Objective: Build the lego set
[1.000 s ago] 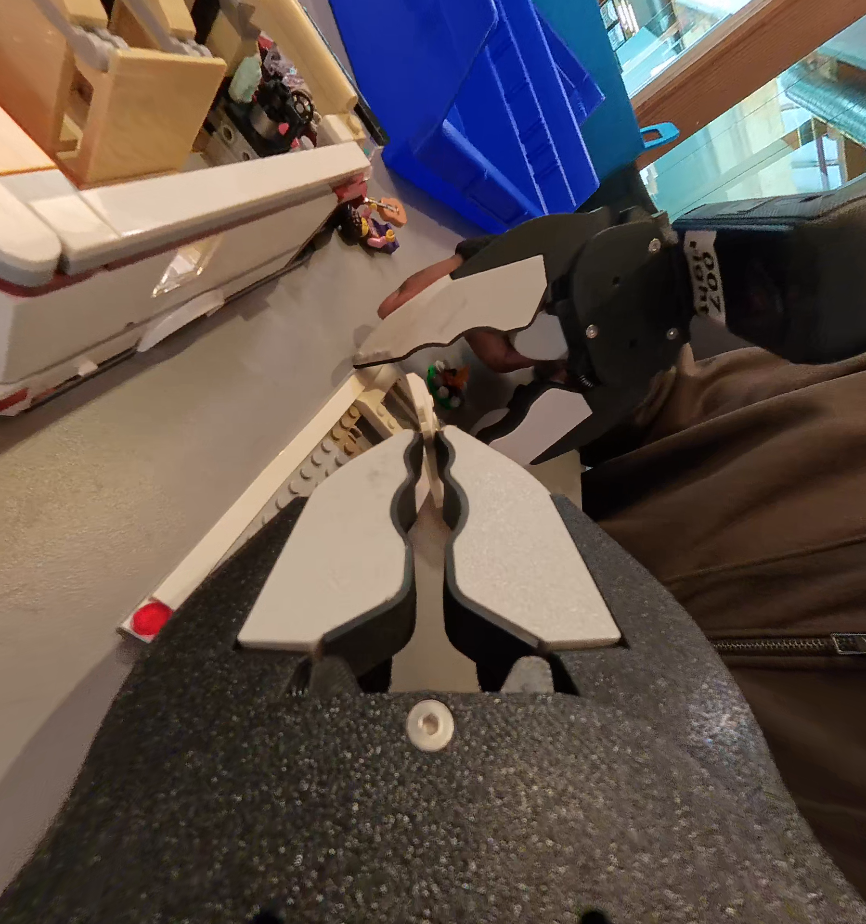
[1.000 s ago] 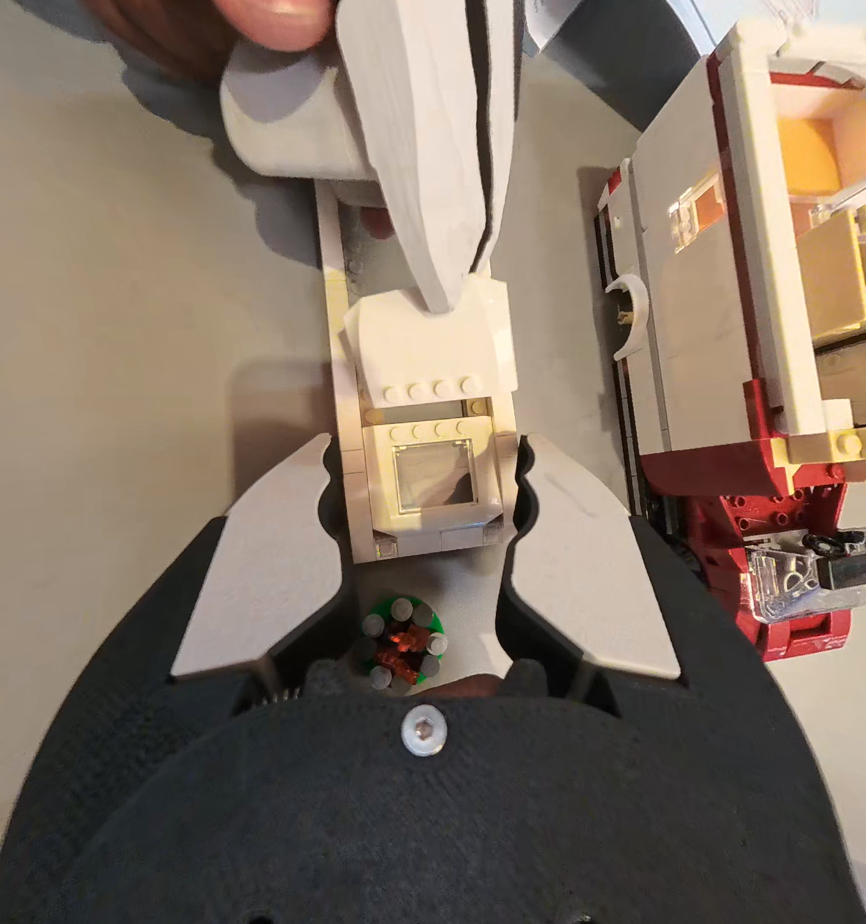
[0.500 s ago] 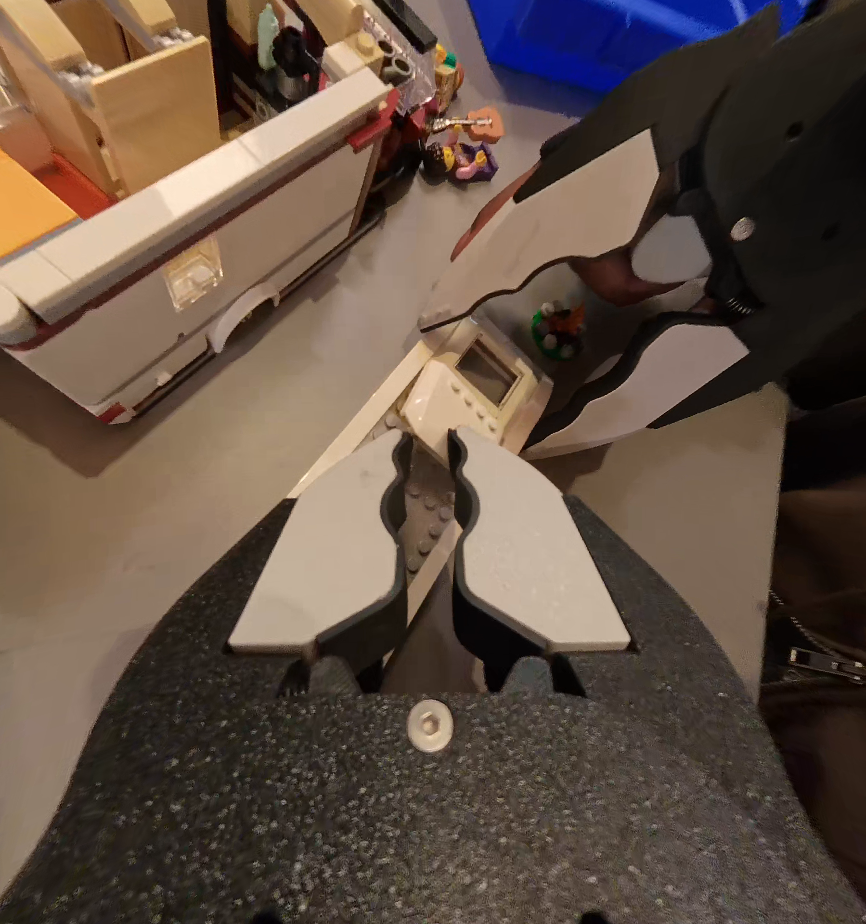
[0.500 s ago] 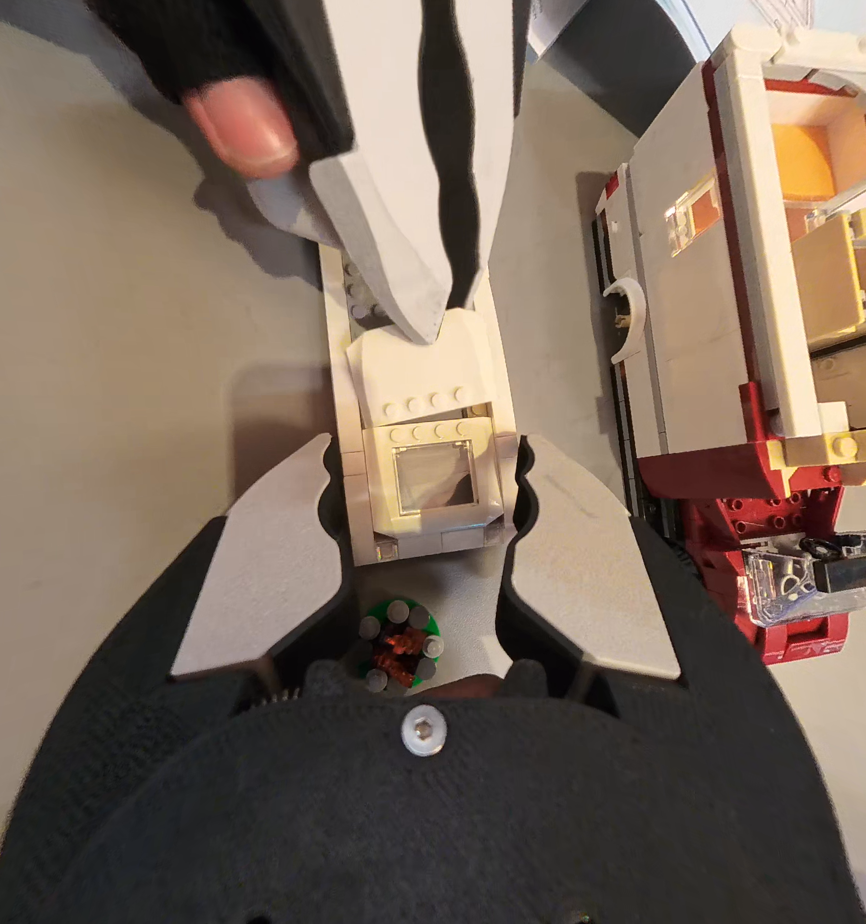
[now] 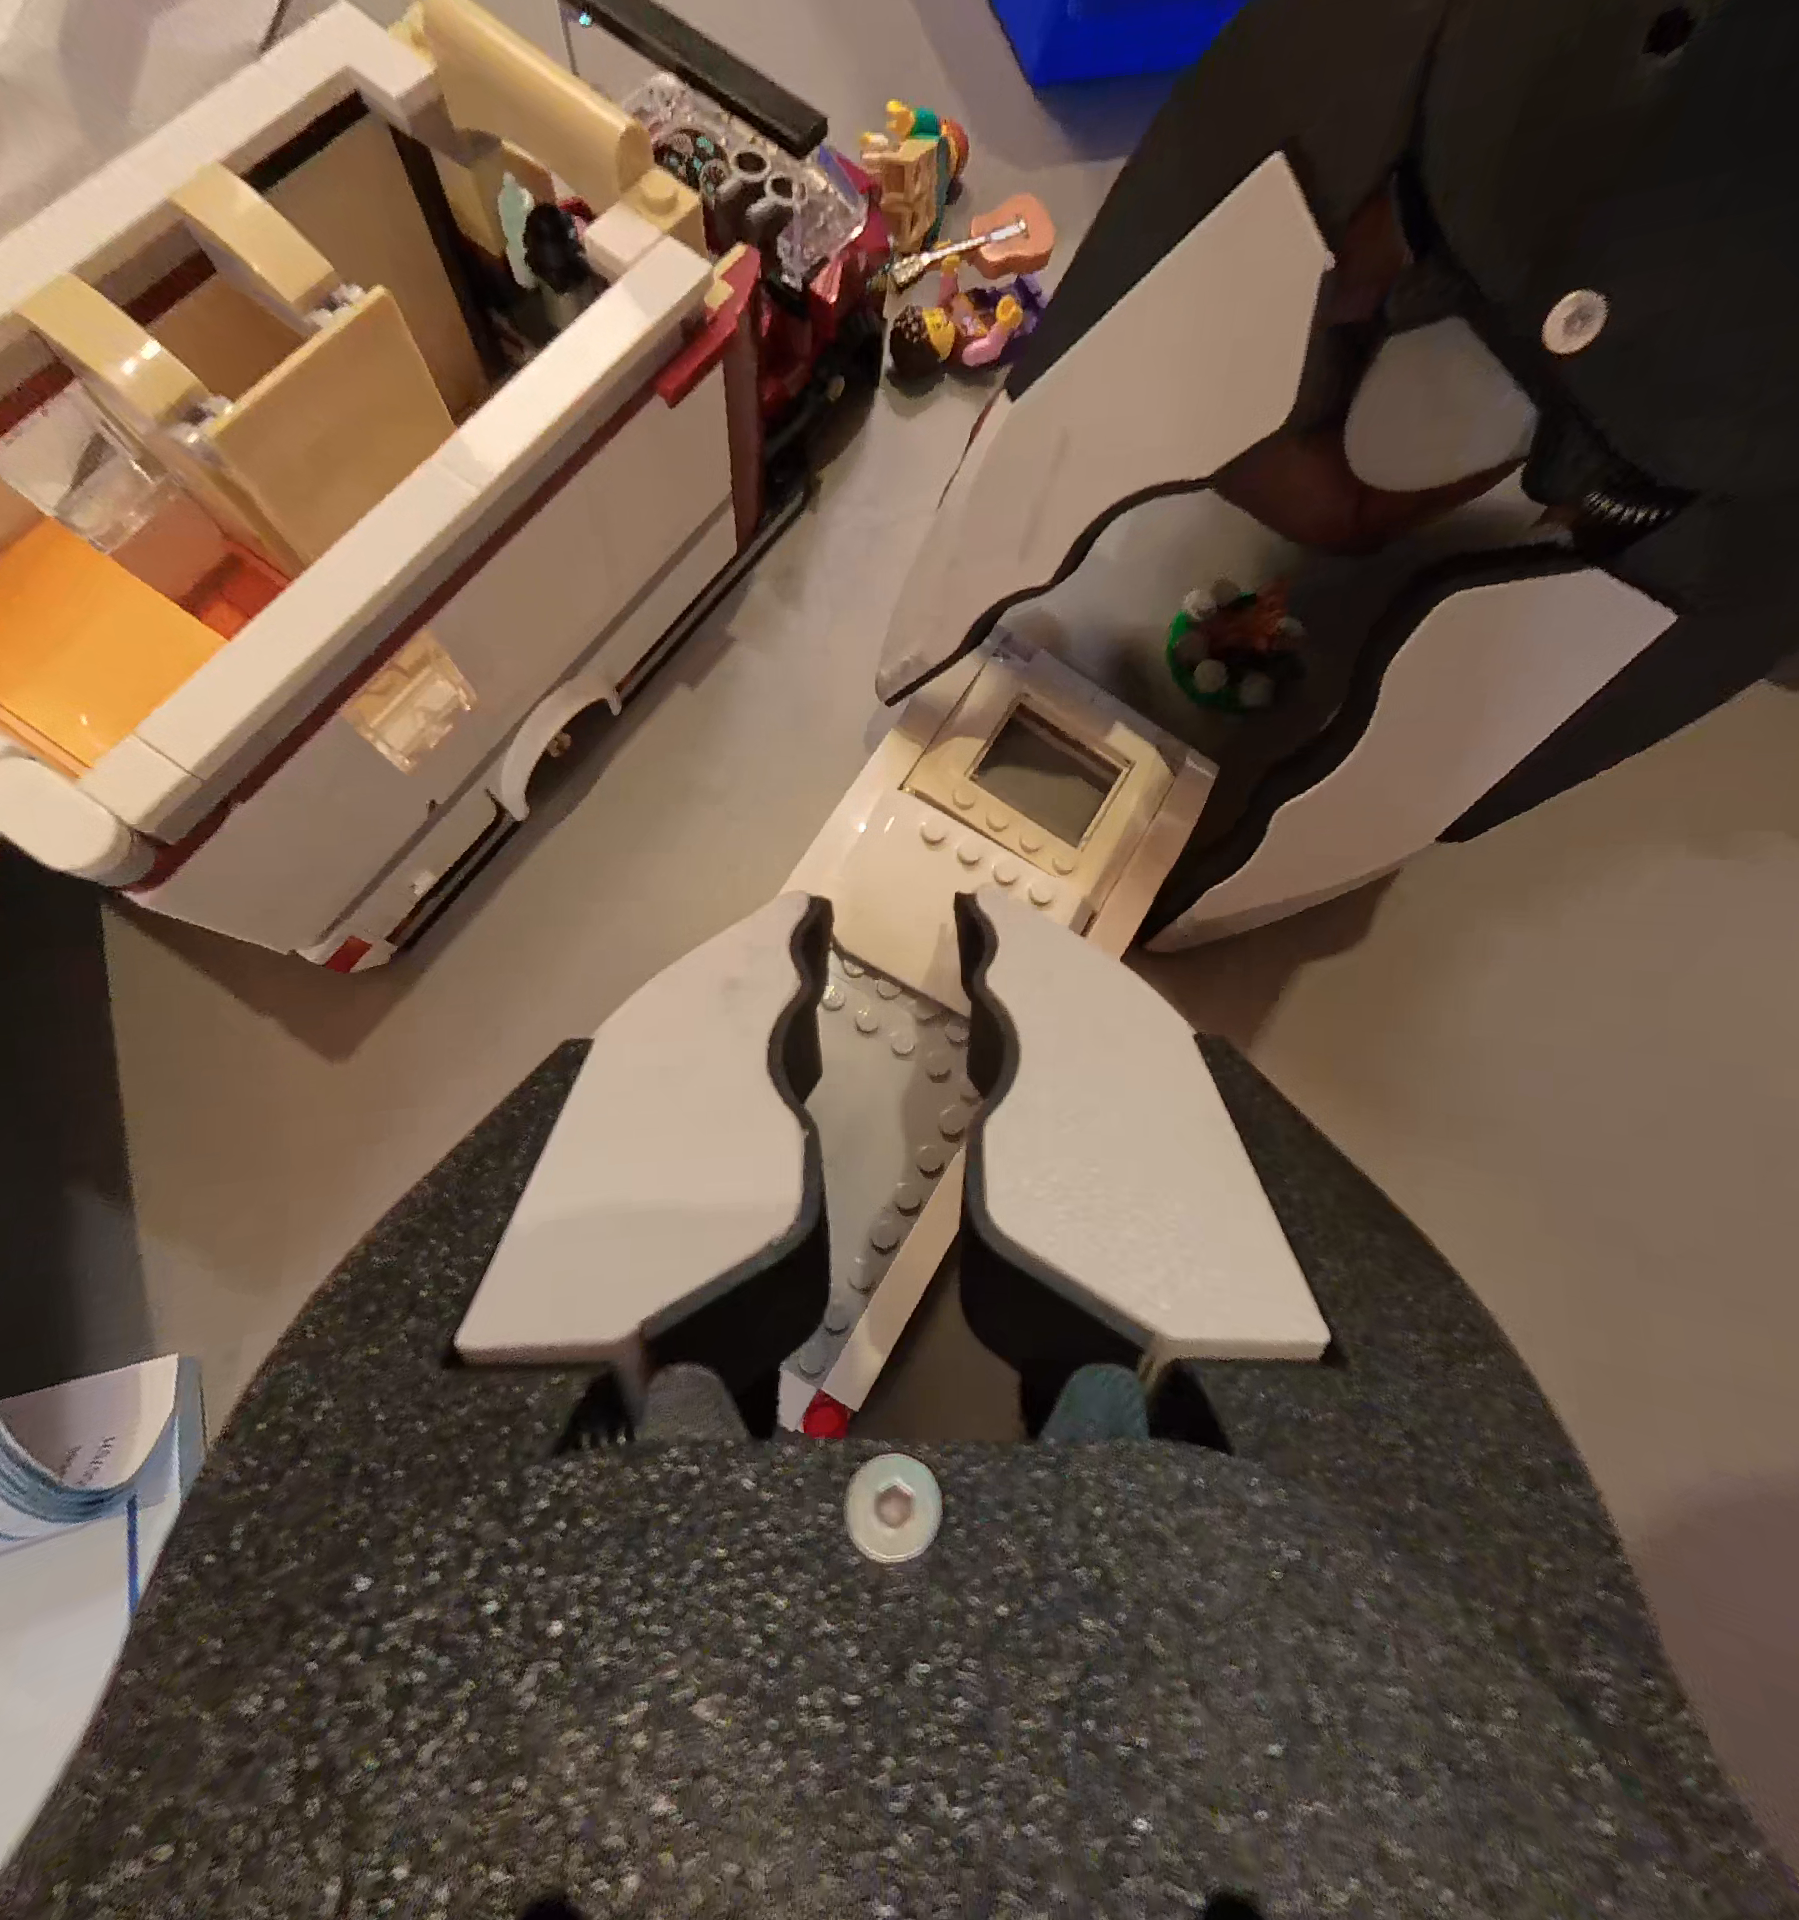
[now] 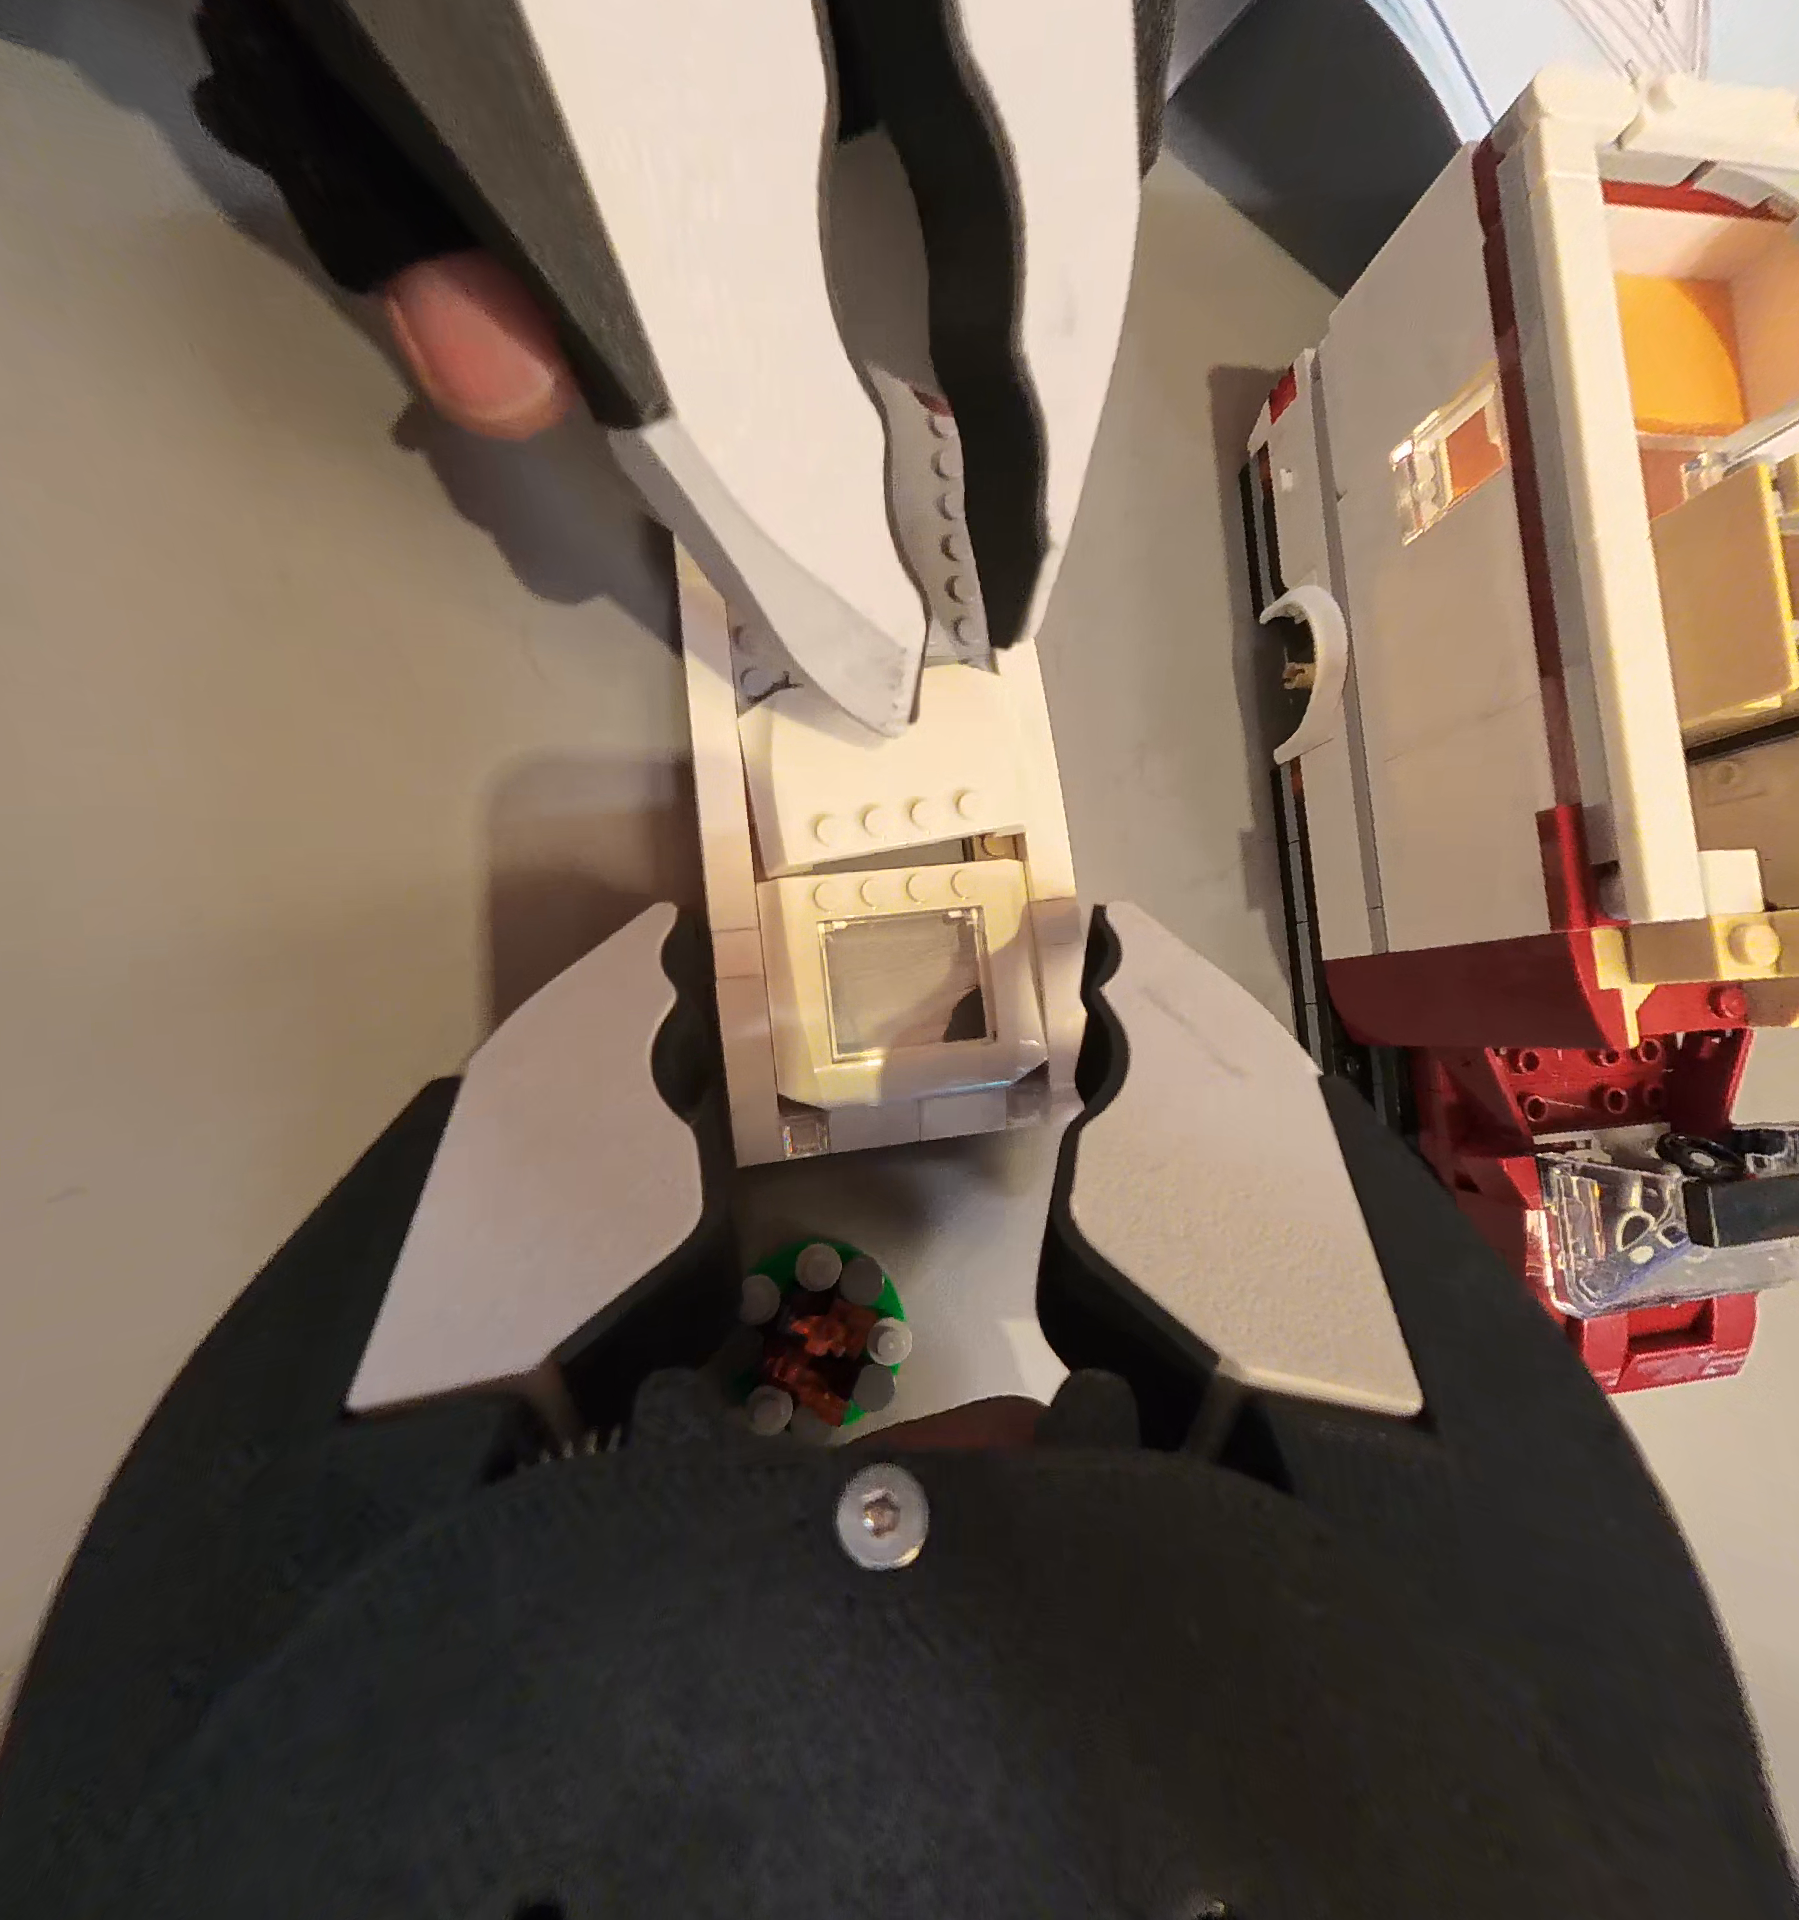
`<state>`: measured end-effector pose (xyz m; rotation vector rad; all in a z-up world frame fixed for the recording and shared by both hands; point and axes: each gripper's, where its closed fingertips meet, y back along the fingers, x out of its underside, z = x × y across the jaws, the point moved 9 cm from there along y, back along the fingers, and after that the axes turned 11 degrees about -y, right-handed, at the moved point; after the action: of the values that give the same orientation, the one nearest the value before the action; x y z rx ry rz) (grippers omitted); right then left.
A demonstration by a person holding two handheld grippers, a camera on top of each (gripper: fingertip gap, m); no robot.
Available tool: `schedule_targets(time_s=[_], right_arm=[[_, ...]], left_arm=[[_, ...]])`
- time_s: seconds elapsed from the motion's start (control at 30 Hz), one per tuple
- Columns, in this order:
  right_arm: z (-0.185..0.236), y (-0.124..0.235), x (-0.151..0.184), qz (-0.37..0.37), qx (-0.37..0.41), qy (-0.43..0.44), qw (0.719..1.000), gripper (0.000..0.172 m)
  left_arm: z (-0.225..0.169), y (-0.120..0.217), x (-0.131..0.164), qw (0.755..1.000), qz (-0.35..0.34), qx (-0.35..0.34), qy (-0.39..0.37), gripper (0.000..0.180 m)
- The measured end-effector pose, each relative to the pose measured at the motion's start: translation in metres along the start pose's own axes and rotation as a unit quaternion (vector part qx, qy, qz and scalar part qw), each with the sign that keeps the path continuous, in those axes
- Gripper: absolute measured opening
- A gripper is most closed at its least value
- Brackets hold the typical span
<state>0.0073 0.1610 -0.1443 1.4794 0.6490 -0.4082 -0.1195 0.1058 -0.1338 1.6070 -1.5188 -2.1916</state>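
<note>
Grey desk (image 5: 251, 1091), with a blue bin (image 5: 1103, 42) at the far edge and a booklet (image 5: 43, 1434) curling in on the left. The big thing on it is a white and dark red brick van (image 5: 562, 540) with its top off, so you can see the tan fittings and orange floor inside. Two small figures (image 5: 952, 332) and a toy guitar (image 5: 999, 234) lie loose by its far end.

The long white panel (image 6: 874, 831) lies flat on the desk beside the van, apart from it, and you've got a gripper at each end.

Your right gripper (image 6: 887, 920) is spread wide and straddles the end with the little window (image 6: 905, 982). Both fingers sit right alongside the panel's long edges. My guess is you're bracing it so it can't slide, but I can't tell whether the pads actually press or just flank it. A small green round piece (image 6: 822, 1330) with grey studs sits on the desk deep between those fingers, not touched by either.

Your left gripper (image 5: 890, 906) comes in from the opposite end, fingers a little apart with nothing between them. It's over the grey studded strip (image 5: 895, 1081), tips reaching the white sloped brick just short of the window. Seen from the right wrist, one fingertip is down close on that slope, though whether it touches I can't say.
</note>
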Motion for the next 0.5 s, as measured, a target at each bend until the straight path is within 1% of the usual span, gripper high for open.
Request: schedule_targets(time_s=[0.13, 0.33, 0.5], right_arm=[[-0.0023, -0.0001, -0.0007, -0.003, -0.016, -0.008, 1.000, 0.073], [-0.0051, -0.0055, -0.0021, 0.012, -0.037, -0.018, 0.999, 0.072], [-0.0040, -0.0053, -0.0025, 0.013, -0.036, -0.012, 0.999, 0.070]], left_arm=[[-0.0023, -0.0050, -0.0005, 0.999, -0.009, 0.006, -0.034, 0.024], [-0.0050, -0.0102, -0.0009, 0.998, -0.005, 0.040, -0.044, 0.024], [-0.0031, -0.0047, -0.0035, 0.999, -0.019, 0.025, -0.045, 0.025]])
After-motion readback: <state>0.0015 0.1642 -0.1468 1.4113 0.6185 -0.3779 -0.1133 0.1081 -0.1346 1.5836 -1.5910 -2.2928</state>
